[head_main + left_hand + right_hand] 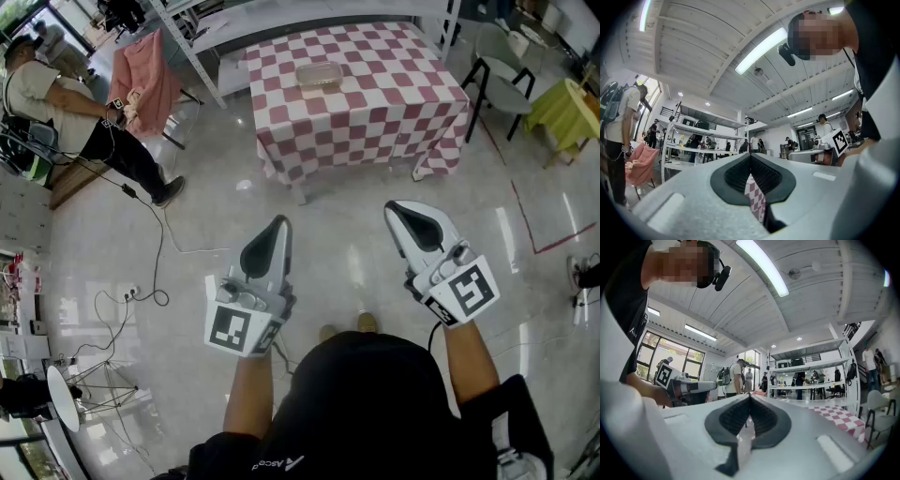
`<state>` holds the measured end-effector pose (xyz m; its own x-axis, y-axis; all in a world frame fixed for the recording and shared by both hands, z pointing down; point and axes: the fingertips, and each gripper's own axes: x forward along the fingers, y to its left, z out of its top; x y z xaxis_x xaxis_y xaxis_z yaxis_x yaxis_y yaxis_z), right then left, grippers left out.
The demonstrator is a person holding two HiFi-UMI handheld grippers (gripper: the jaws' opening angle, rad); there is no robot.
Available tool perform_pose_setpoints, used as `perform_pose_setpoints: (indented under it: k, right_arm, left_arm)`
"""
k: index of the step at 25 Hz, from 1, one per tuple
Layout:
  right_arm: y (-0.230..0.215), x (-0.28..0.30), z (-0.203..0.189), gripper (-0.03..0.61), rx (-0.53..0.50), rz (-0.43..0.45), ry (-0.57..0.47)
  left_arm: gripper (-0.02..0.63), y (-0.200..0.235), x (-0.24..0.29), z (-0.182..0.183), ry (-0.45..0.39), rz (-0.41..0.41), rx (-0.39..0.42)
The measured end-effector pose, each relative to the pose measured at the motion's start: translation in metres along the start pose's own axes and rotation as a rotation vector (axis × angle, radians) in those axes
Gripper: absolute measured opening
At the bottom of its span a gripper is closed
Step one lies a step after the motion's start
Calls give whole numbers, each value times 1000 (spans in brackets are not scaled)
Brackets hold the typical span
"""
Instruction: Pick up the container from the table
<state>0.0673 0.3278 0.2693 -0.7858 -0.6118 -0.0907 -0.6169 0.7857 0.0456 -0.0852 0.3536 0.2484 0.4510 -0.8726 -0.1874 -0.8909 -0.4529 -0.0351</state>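
The pale, shiny floor (356, 253) fills most of what lies below me. Across it, well apart from where I stand, is the table (375, 127) under its red-and-white checked cloth. To my left a person (66, 103) is beside a pink cloth (150, 75), and a chair (502, 80) stands just right of the table.

My left gripper (279, 223) and my right gripper (397, 208) are held out in front of me over bare floor. Both have their jaws pressed together with nothing between them.

The container (320, 75), clear and shallow, lies on the tabletop toward the far side, a little left of the middle. Nothing else is on the cloth near it.

As I judge it, the step in hand is the approach, since I have not yet reached the table. To do it well I should walk up to the near edge and spread one pair of jaws before lowering them. Then I should set one pad on either side of a wall of the container instead of shoving it along the cloth. It looks thin and light, so a gentle squeeze should do.

Counted: one table, one person nearby, one chair I can be sure of, two grippers, one container.
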Motion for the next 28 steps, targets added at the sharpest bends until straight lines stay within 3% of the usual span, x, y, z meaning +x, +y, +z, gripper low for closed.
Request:
perform_pose_setpoints:
  k: [13, 28]
  right_arm:
    - [-35, -2, 1, 3, -3, 36, -39]
    - [-115, 5, -12, 3, -13, 84, -55]
  left_arm:
    - [11, -7, 33, -3, 9, 32, 30]
    - [10, -9, 112, -23, 32, 70, 59]
